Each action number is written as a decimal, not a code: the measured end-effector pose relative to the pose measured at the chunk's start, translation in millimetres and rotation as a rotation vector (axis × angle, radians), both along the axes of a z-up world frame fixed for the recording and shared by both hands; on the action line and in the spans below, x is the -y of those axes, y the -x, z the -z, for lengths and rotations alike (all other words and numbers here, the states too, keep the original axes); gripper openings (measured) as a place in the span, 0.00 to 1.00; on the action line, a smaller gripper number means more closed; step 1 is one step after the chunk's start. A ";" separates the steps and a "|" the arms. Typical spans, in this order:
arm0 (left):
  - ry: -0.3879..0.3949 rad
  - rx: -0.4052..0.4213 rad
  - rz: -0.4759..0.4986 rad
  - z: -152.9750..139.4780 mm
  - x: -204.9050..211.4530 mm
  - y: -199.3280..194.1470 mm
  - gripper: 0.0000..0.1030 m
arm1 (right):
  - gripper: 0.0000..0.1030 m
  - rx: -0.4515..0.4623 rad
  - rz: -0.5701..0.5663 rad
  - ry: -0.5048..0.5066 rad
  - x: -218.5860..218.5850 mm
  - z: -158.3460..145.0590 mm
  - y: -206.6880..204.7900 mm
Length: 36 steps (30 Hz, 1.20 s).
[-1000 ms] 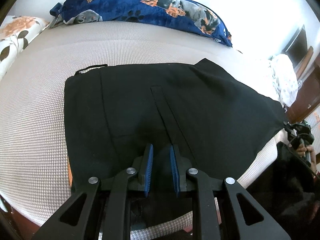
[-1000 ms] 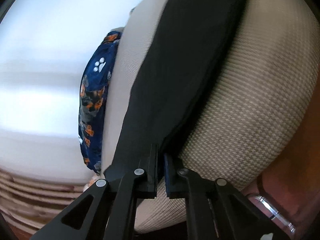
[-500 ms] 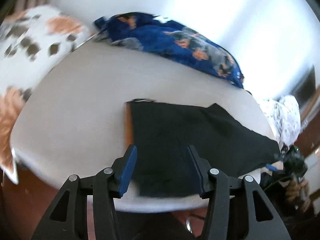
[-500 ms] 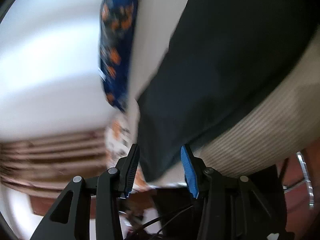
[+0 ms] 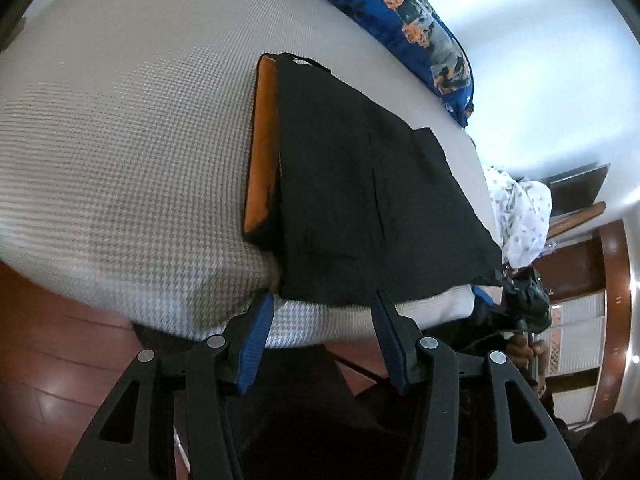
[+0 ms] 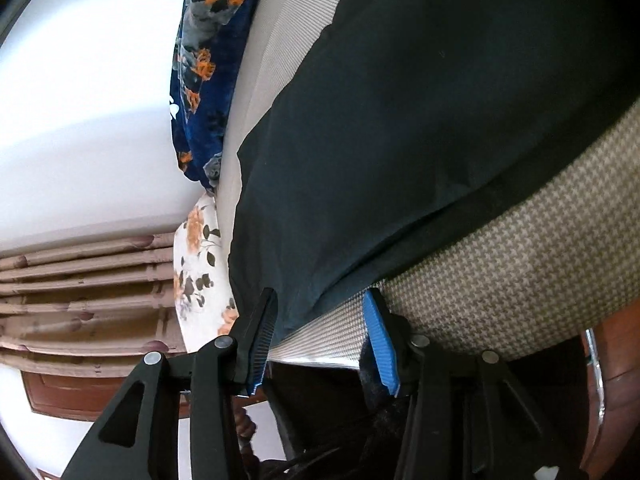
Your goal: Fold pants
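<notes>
The black pants (image 5: pixel 372 192) lie folded flat on the bed, with an orange lining strip (image 5: pixel 262 148) showing along their left edge. My left gripper (image 5: pixel 322 320) is open and empty, just off the near edge of the pants at the bed's side. In the right wrist view the pants (image 6: pixel 440 140) fill the upper right. My right gripper (image 6: pixel 320 320) is open and empty, its jaws standing to either side of the pants' near corner without holding it. The right gripper also shows in the left wrist view (image 5: pixel 520 304).
The bed (image 5: pixel 120 140) has a beige checked cover. A blue dog-print blanket (image 5: pixel 420 28) lies at its far side and a floral pillow (image 6: pixel 200 264) at one end. A white patterned cloth (image 5: pixel 520 216) and wooden furniture (image 5: pixel 612 264) stand at the right. Wooden floor (image 5: pixel 52 340) lies below.
Both grippers were shut on the pants a second ago. They have opened, let go of the cloth and pulled back off the bed's edge. The pants lie still.
</notes>
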<state>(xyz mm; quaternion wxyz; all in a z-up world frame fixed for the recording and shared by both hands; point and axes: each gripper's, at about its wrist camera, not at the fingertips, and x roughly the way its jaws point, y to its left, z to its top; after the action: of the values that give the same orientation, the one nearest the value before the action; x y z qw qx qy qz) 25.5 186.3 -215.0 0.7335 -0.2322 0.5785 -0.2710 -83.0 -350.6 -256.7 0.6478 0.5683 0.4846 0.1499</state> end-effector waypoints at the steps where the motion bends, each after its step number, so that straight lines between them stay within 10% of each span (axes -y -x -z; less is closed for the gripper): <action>1: -0.006 0.014 0.001 -0.9 2.0 0.3 0.39 | 0.43 -0.001 -0.001 0.003 -0.4 0.1 0.1; 3: -0.112 0.072 0.032 -8.1 14.1 2.2 0.19 | 0.43 0.001 -0.004 0.009 -0.6 -0.6 1.4; 7: -0.204 0.152 0.046 -25.7 28.5 7.3 0.16 | 0.44 0.004 0.003 0.008 -1.4 -0.9 -0.2; 14: -0.281 0.318 -0.040 -64.3 29.4 -8.9 0.14 | 0.44 0.013 0.009 0.013 -2.7 -2.0 1.8; 19: -0.394 0.199 0.009 -13.1 30.3 -9.6 0.14 | 0.45 0.015 0.006 0.007 -3.2 -0.5 0.8; 25: -0.409 0.246 -0.017 -12.5 33.8 -2.8 0.14 | 0.45 0.025 0.022 -0.031 4.1 -1.6 5.1; 36: -0.480 0.458 -0.127 -74.0 35.5 8.2 0.22 | 0.48 0.063 0.325 -0.048 120.8 -17.5 67.8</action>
<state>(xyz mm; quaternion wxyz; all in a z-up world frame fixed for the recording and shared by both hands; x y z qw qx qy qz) 17.3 150.8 -141.0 0.8936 -0.0218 0.4303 -0.1260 -150.8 -471.5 -239.2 0.6646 0.6495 0.3622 0.0724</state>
